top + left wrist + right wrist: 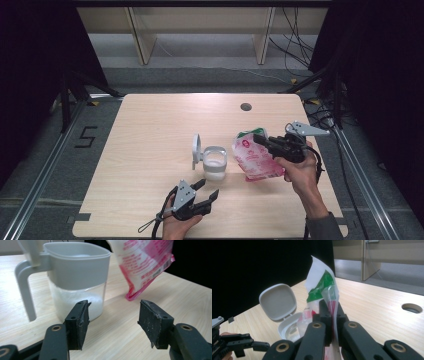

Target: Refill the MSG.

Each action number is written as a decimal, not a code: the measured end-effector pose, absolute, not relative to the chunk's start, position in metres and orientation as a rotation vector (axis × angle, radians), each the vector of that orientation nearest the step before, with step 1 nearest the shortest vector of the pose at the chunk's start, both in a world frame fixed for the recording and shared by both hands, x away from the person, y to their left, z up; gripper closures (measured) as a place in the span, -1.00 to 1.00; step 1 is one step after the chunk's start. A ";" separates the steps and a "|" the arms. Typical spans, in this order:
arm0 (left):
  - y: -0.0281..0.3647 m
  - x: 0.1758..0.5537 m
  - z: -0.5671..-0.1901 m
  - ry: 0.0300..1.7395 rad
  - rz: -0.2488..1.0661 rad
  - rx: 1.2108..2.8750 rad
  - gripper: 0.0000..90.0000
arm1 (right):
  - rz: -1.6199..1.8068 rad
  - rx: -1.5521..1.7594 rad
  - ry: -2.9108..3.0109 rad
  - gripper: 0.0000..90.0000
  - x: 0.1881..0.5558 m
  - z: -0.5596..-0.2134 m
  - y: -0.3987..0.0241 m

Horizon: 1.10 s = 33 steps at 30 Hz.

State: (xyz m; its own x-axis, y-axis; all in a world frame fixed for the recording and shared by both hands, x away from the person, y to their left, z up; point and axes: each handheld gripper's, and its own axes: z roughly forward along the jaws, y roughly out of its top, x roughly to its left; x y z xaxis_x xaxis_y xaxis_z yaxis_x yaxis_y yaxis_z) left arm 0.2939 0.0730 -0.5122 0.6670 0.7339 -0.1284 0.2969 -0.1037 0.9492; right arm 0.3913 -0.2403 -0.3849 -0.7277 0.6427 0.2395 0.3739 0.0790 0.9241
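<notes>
A pink and white plastic bag (255, 157) with a green top hangs above the table's right middle, held near its top by my right gripper (263, 139), which is shut on it. In the right gripper view the bag (323, 287) rises between the closed jaws. A grey container (215, 162) with a handle, part full of white powder, stands at the table's centre with its hinged lid (196, 148) flipped up. My left gripper (207, 190) is open near the front edge, a little short of the container (75, 277). The bag's lower corner (142, 265) hangs to the container's right.
The wooden table (150, 125) has a round cable hole (245, 106) near its far edge. Dark curtains flank both sides. Cables and stand legs lie on the floor to the right, and a wooden frame stands behind.
</notes>
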 end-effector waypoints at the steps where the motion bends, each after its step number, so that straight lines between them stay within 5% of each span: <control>1: 0.074 0.294 -0.512 0.847 0.458 1.687 -0.10 | 1.691 1.027 2.117 1.00 0.390 -0.385 -0.244; 33: 0.084 0.298 -0.510 0.859 0.460 1.666 -0.09 | 1.304 1.077 2.088 1.00 0.392 -0.417 -0.274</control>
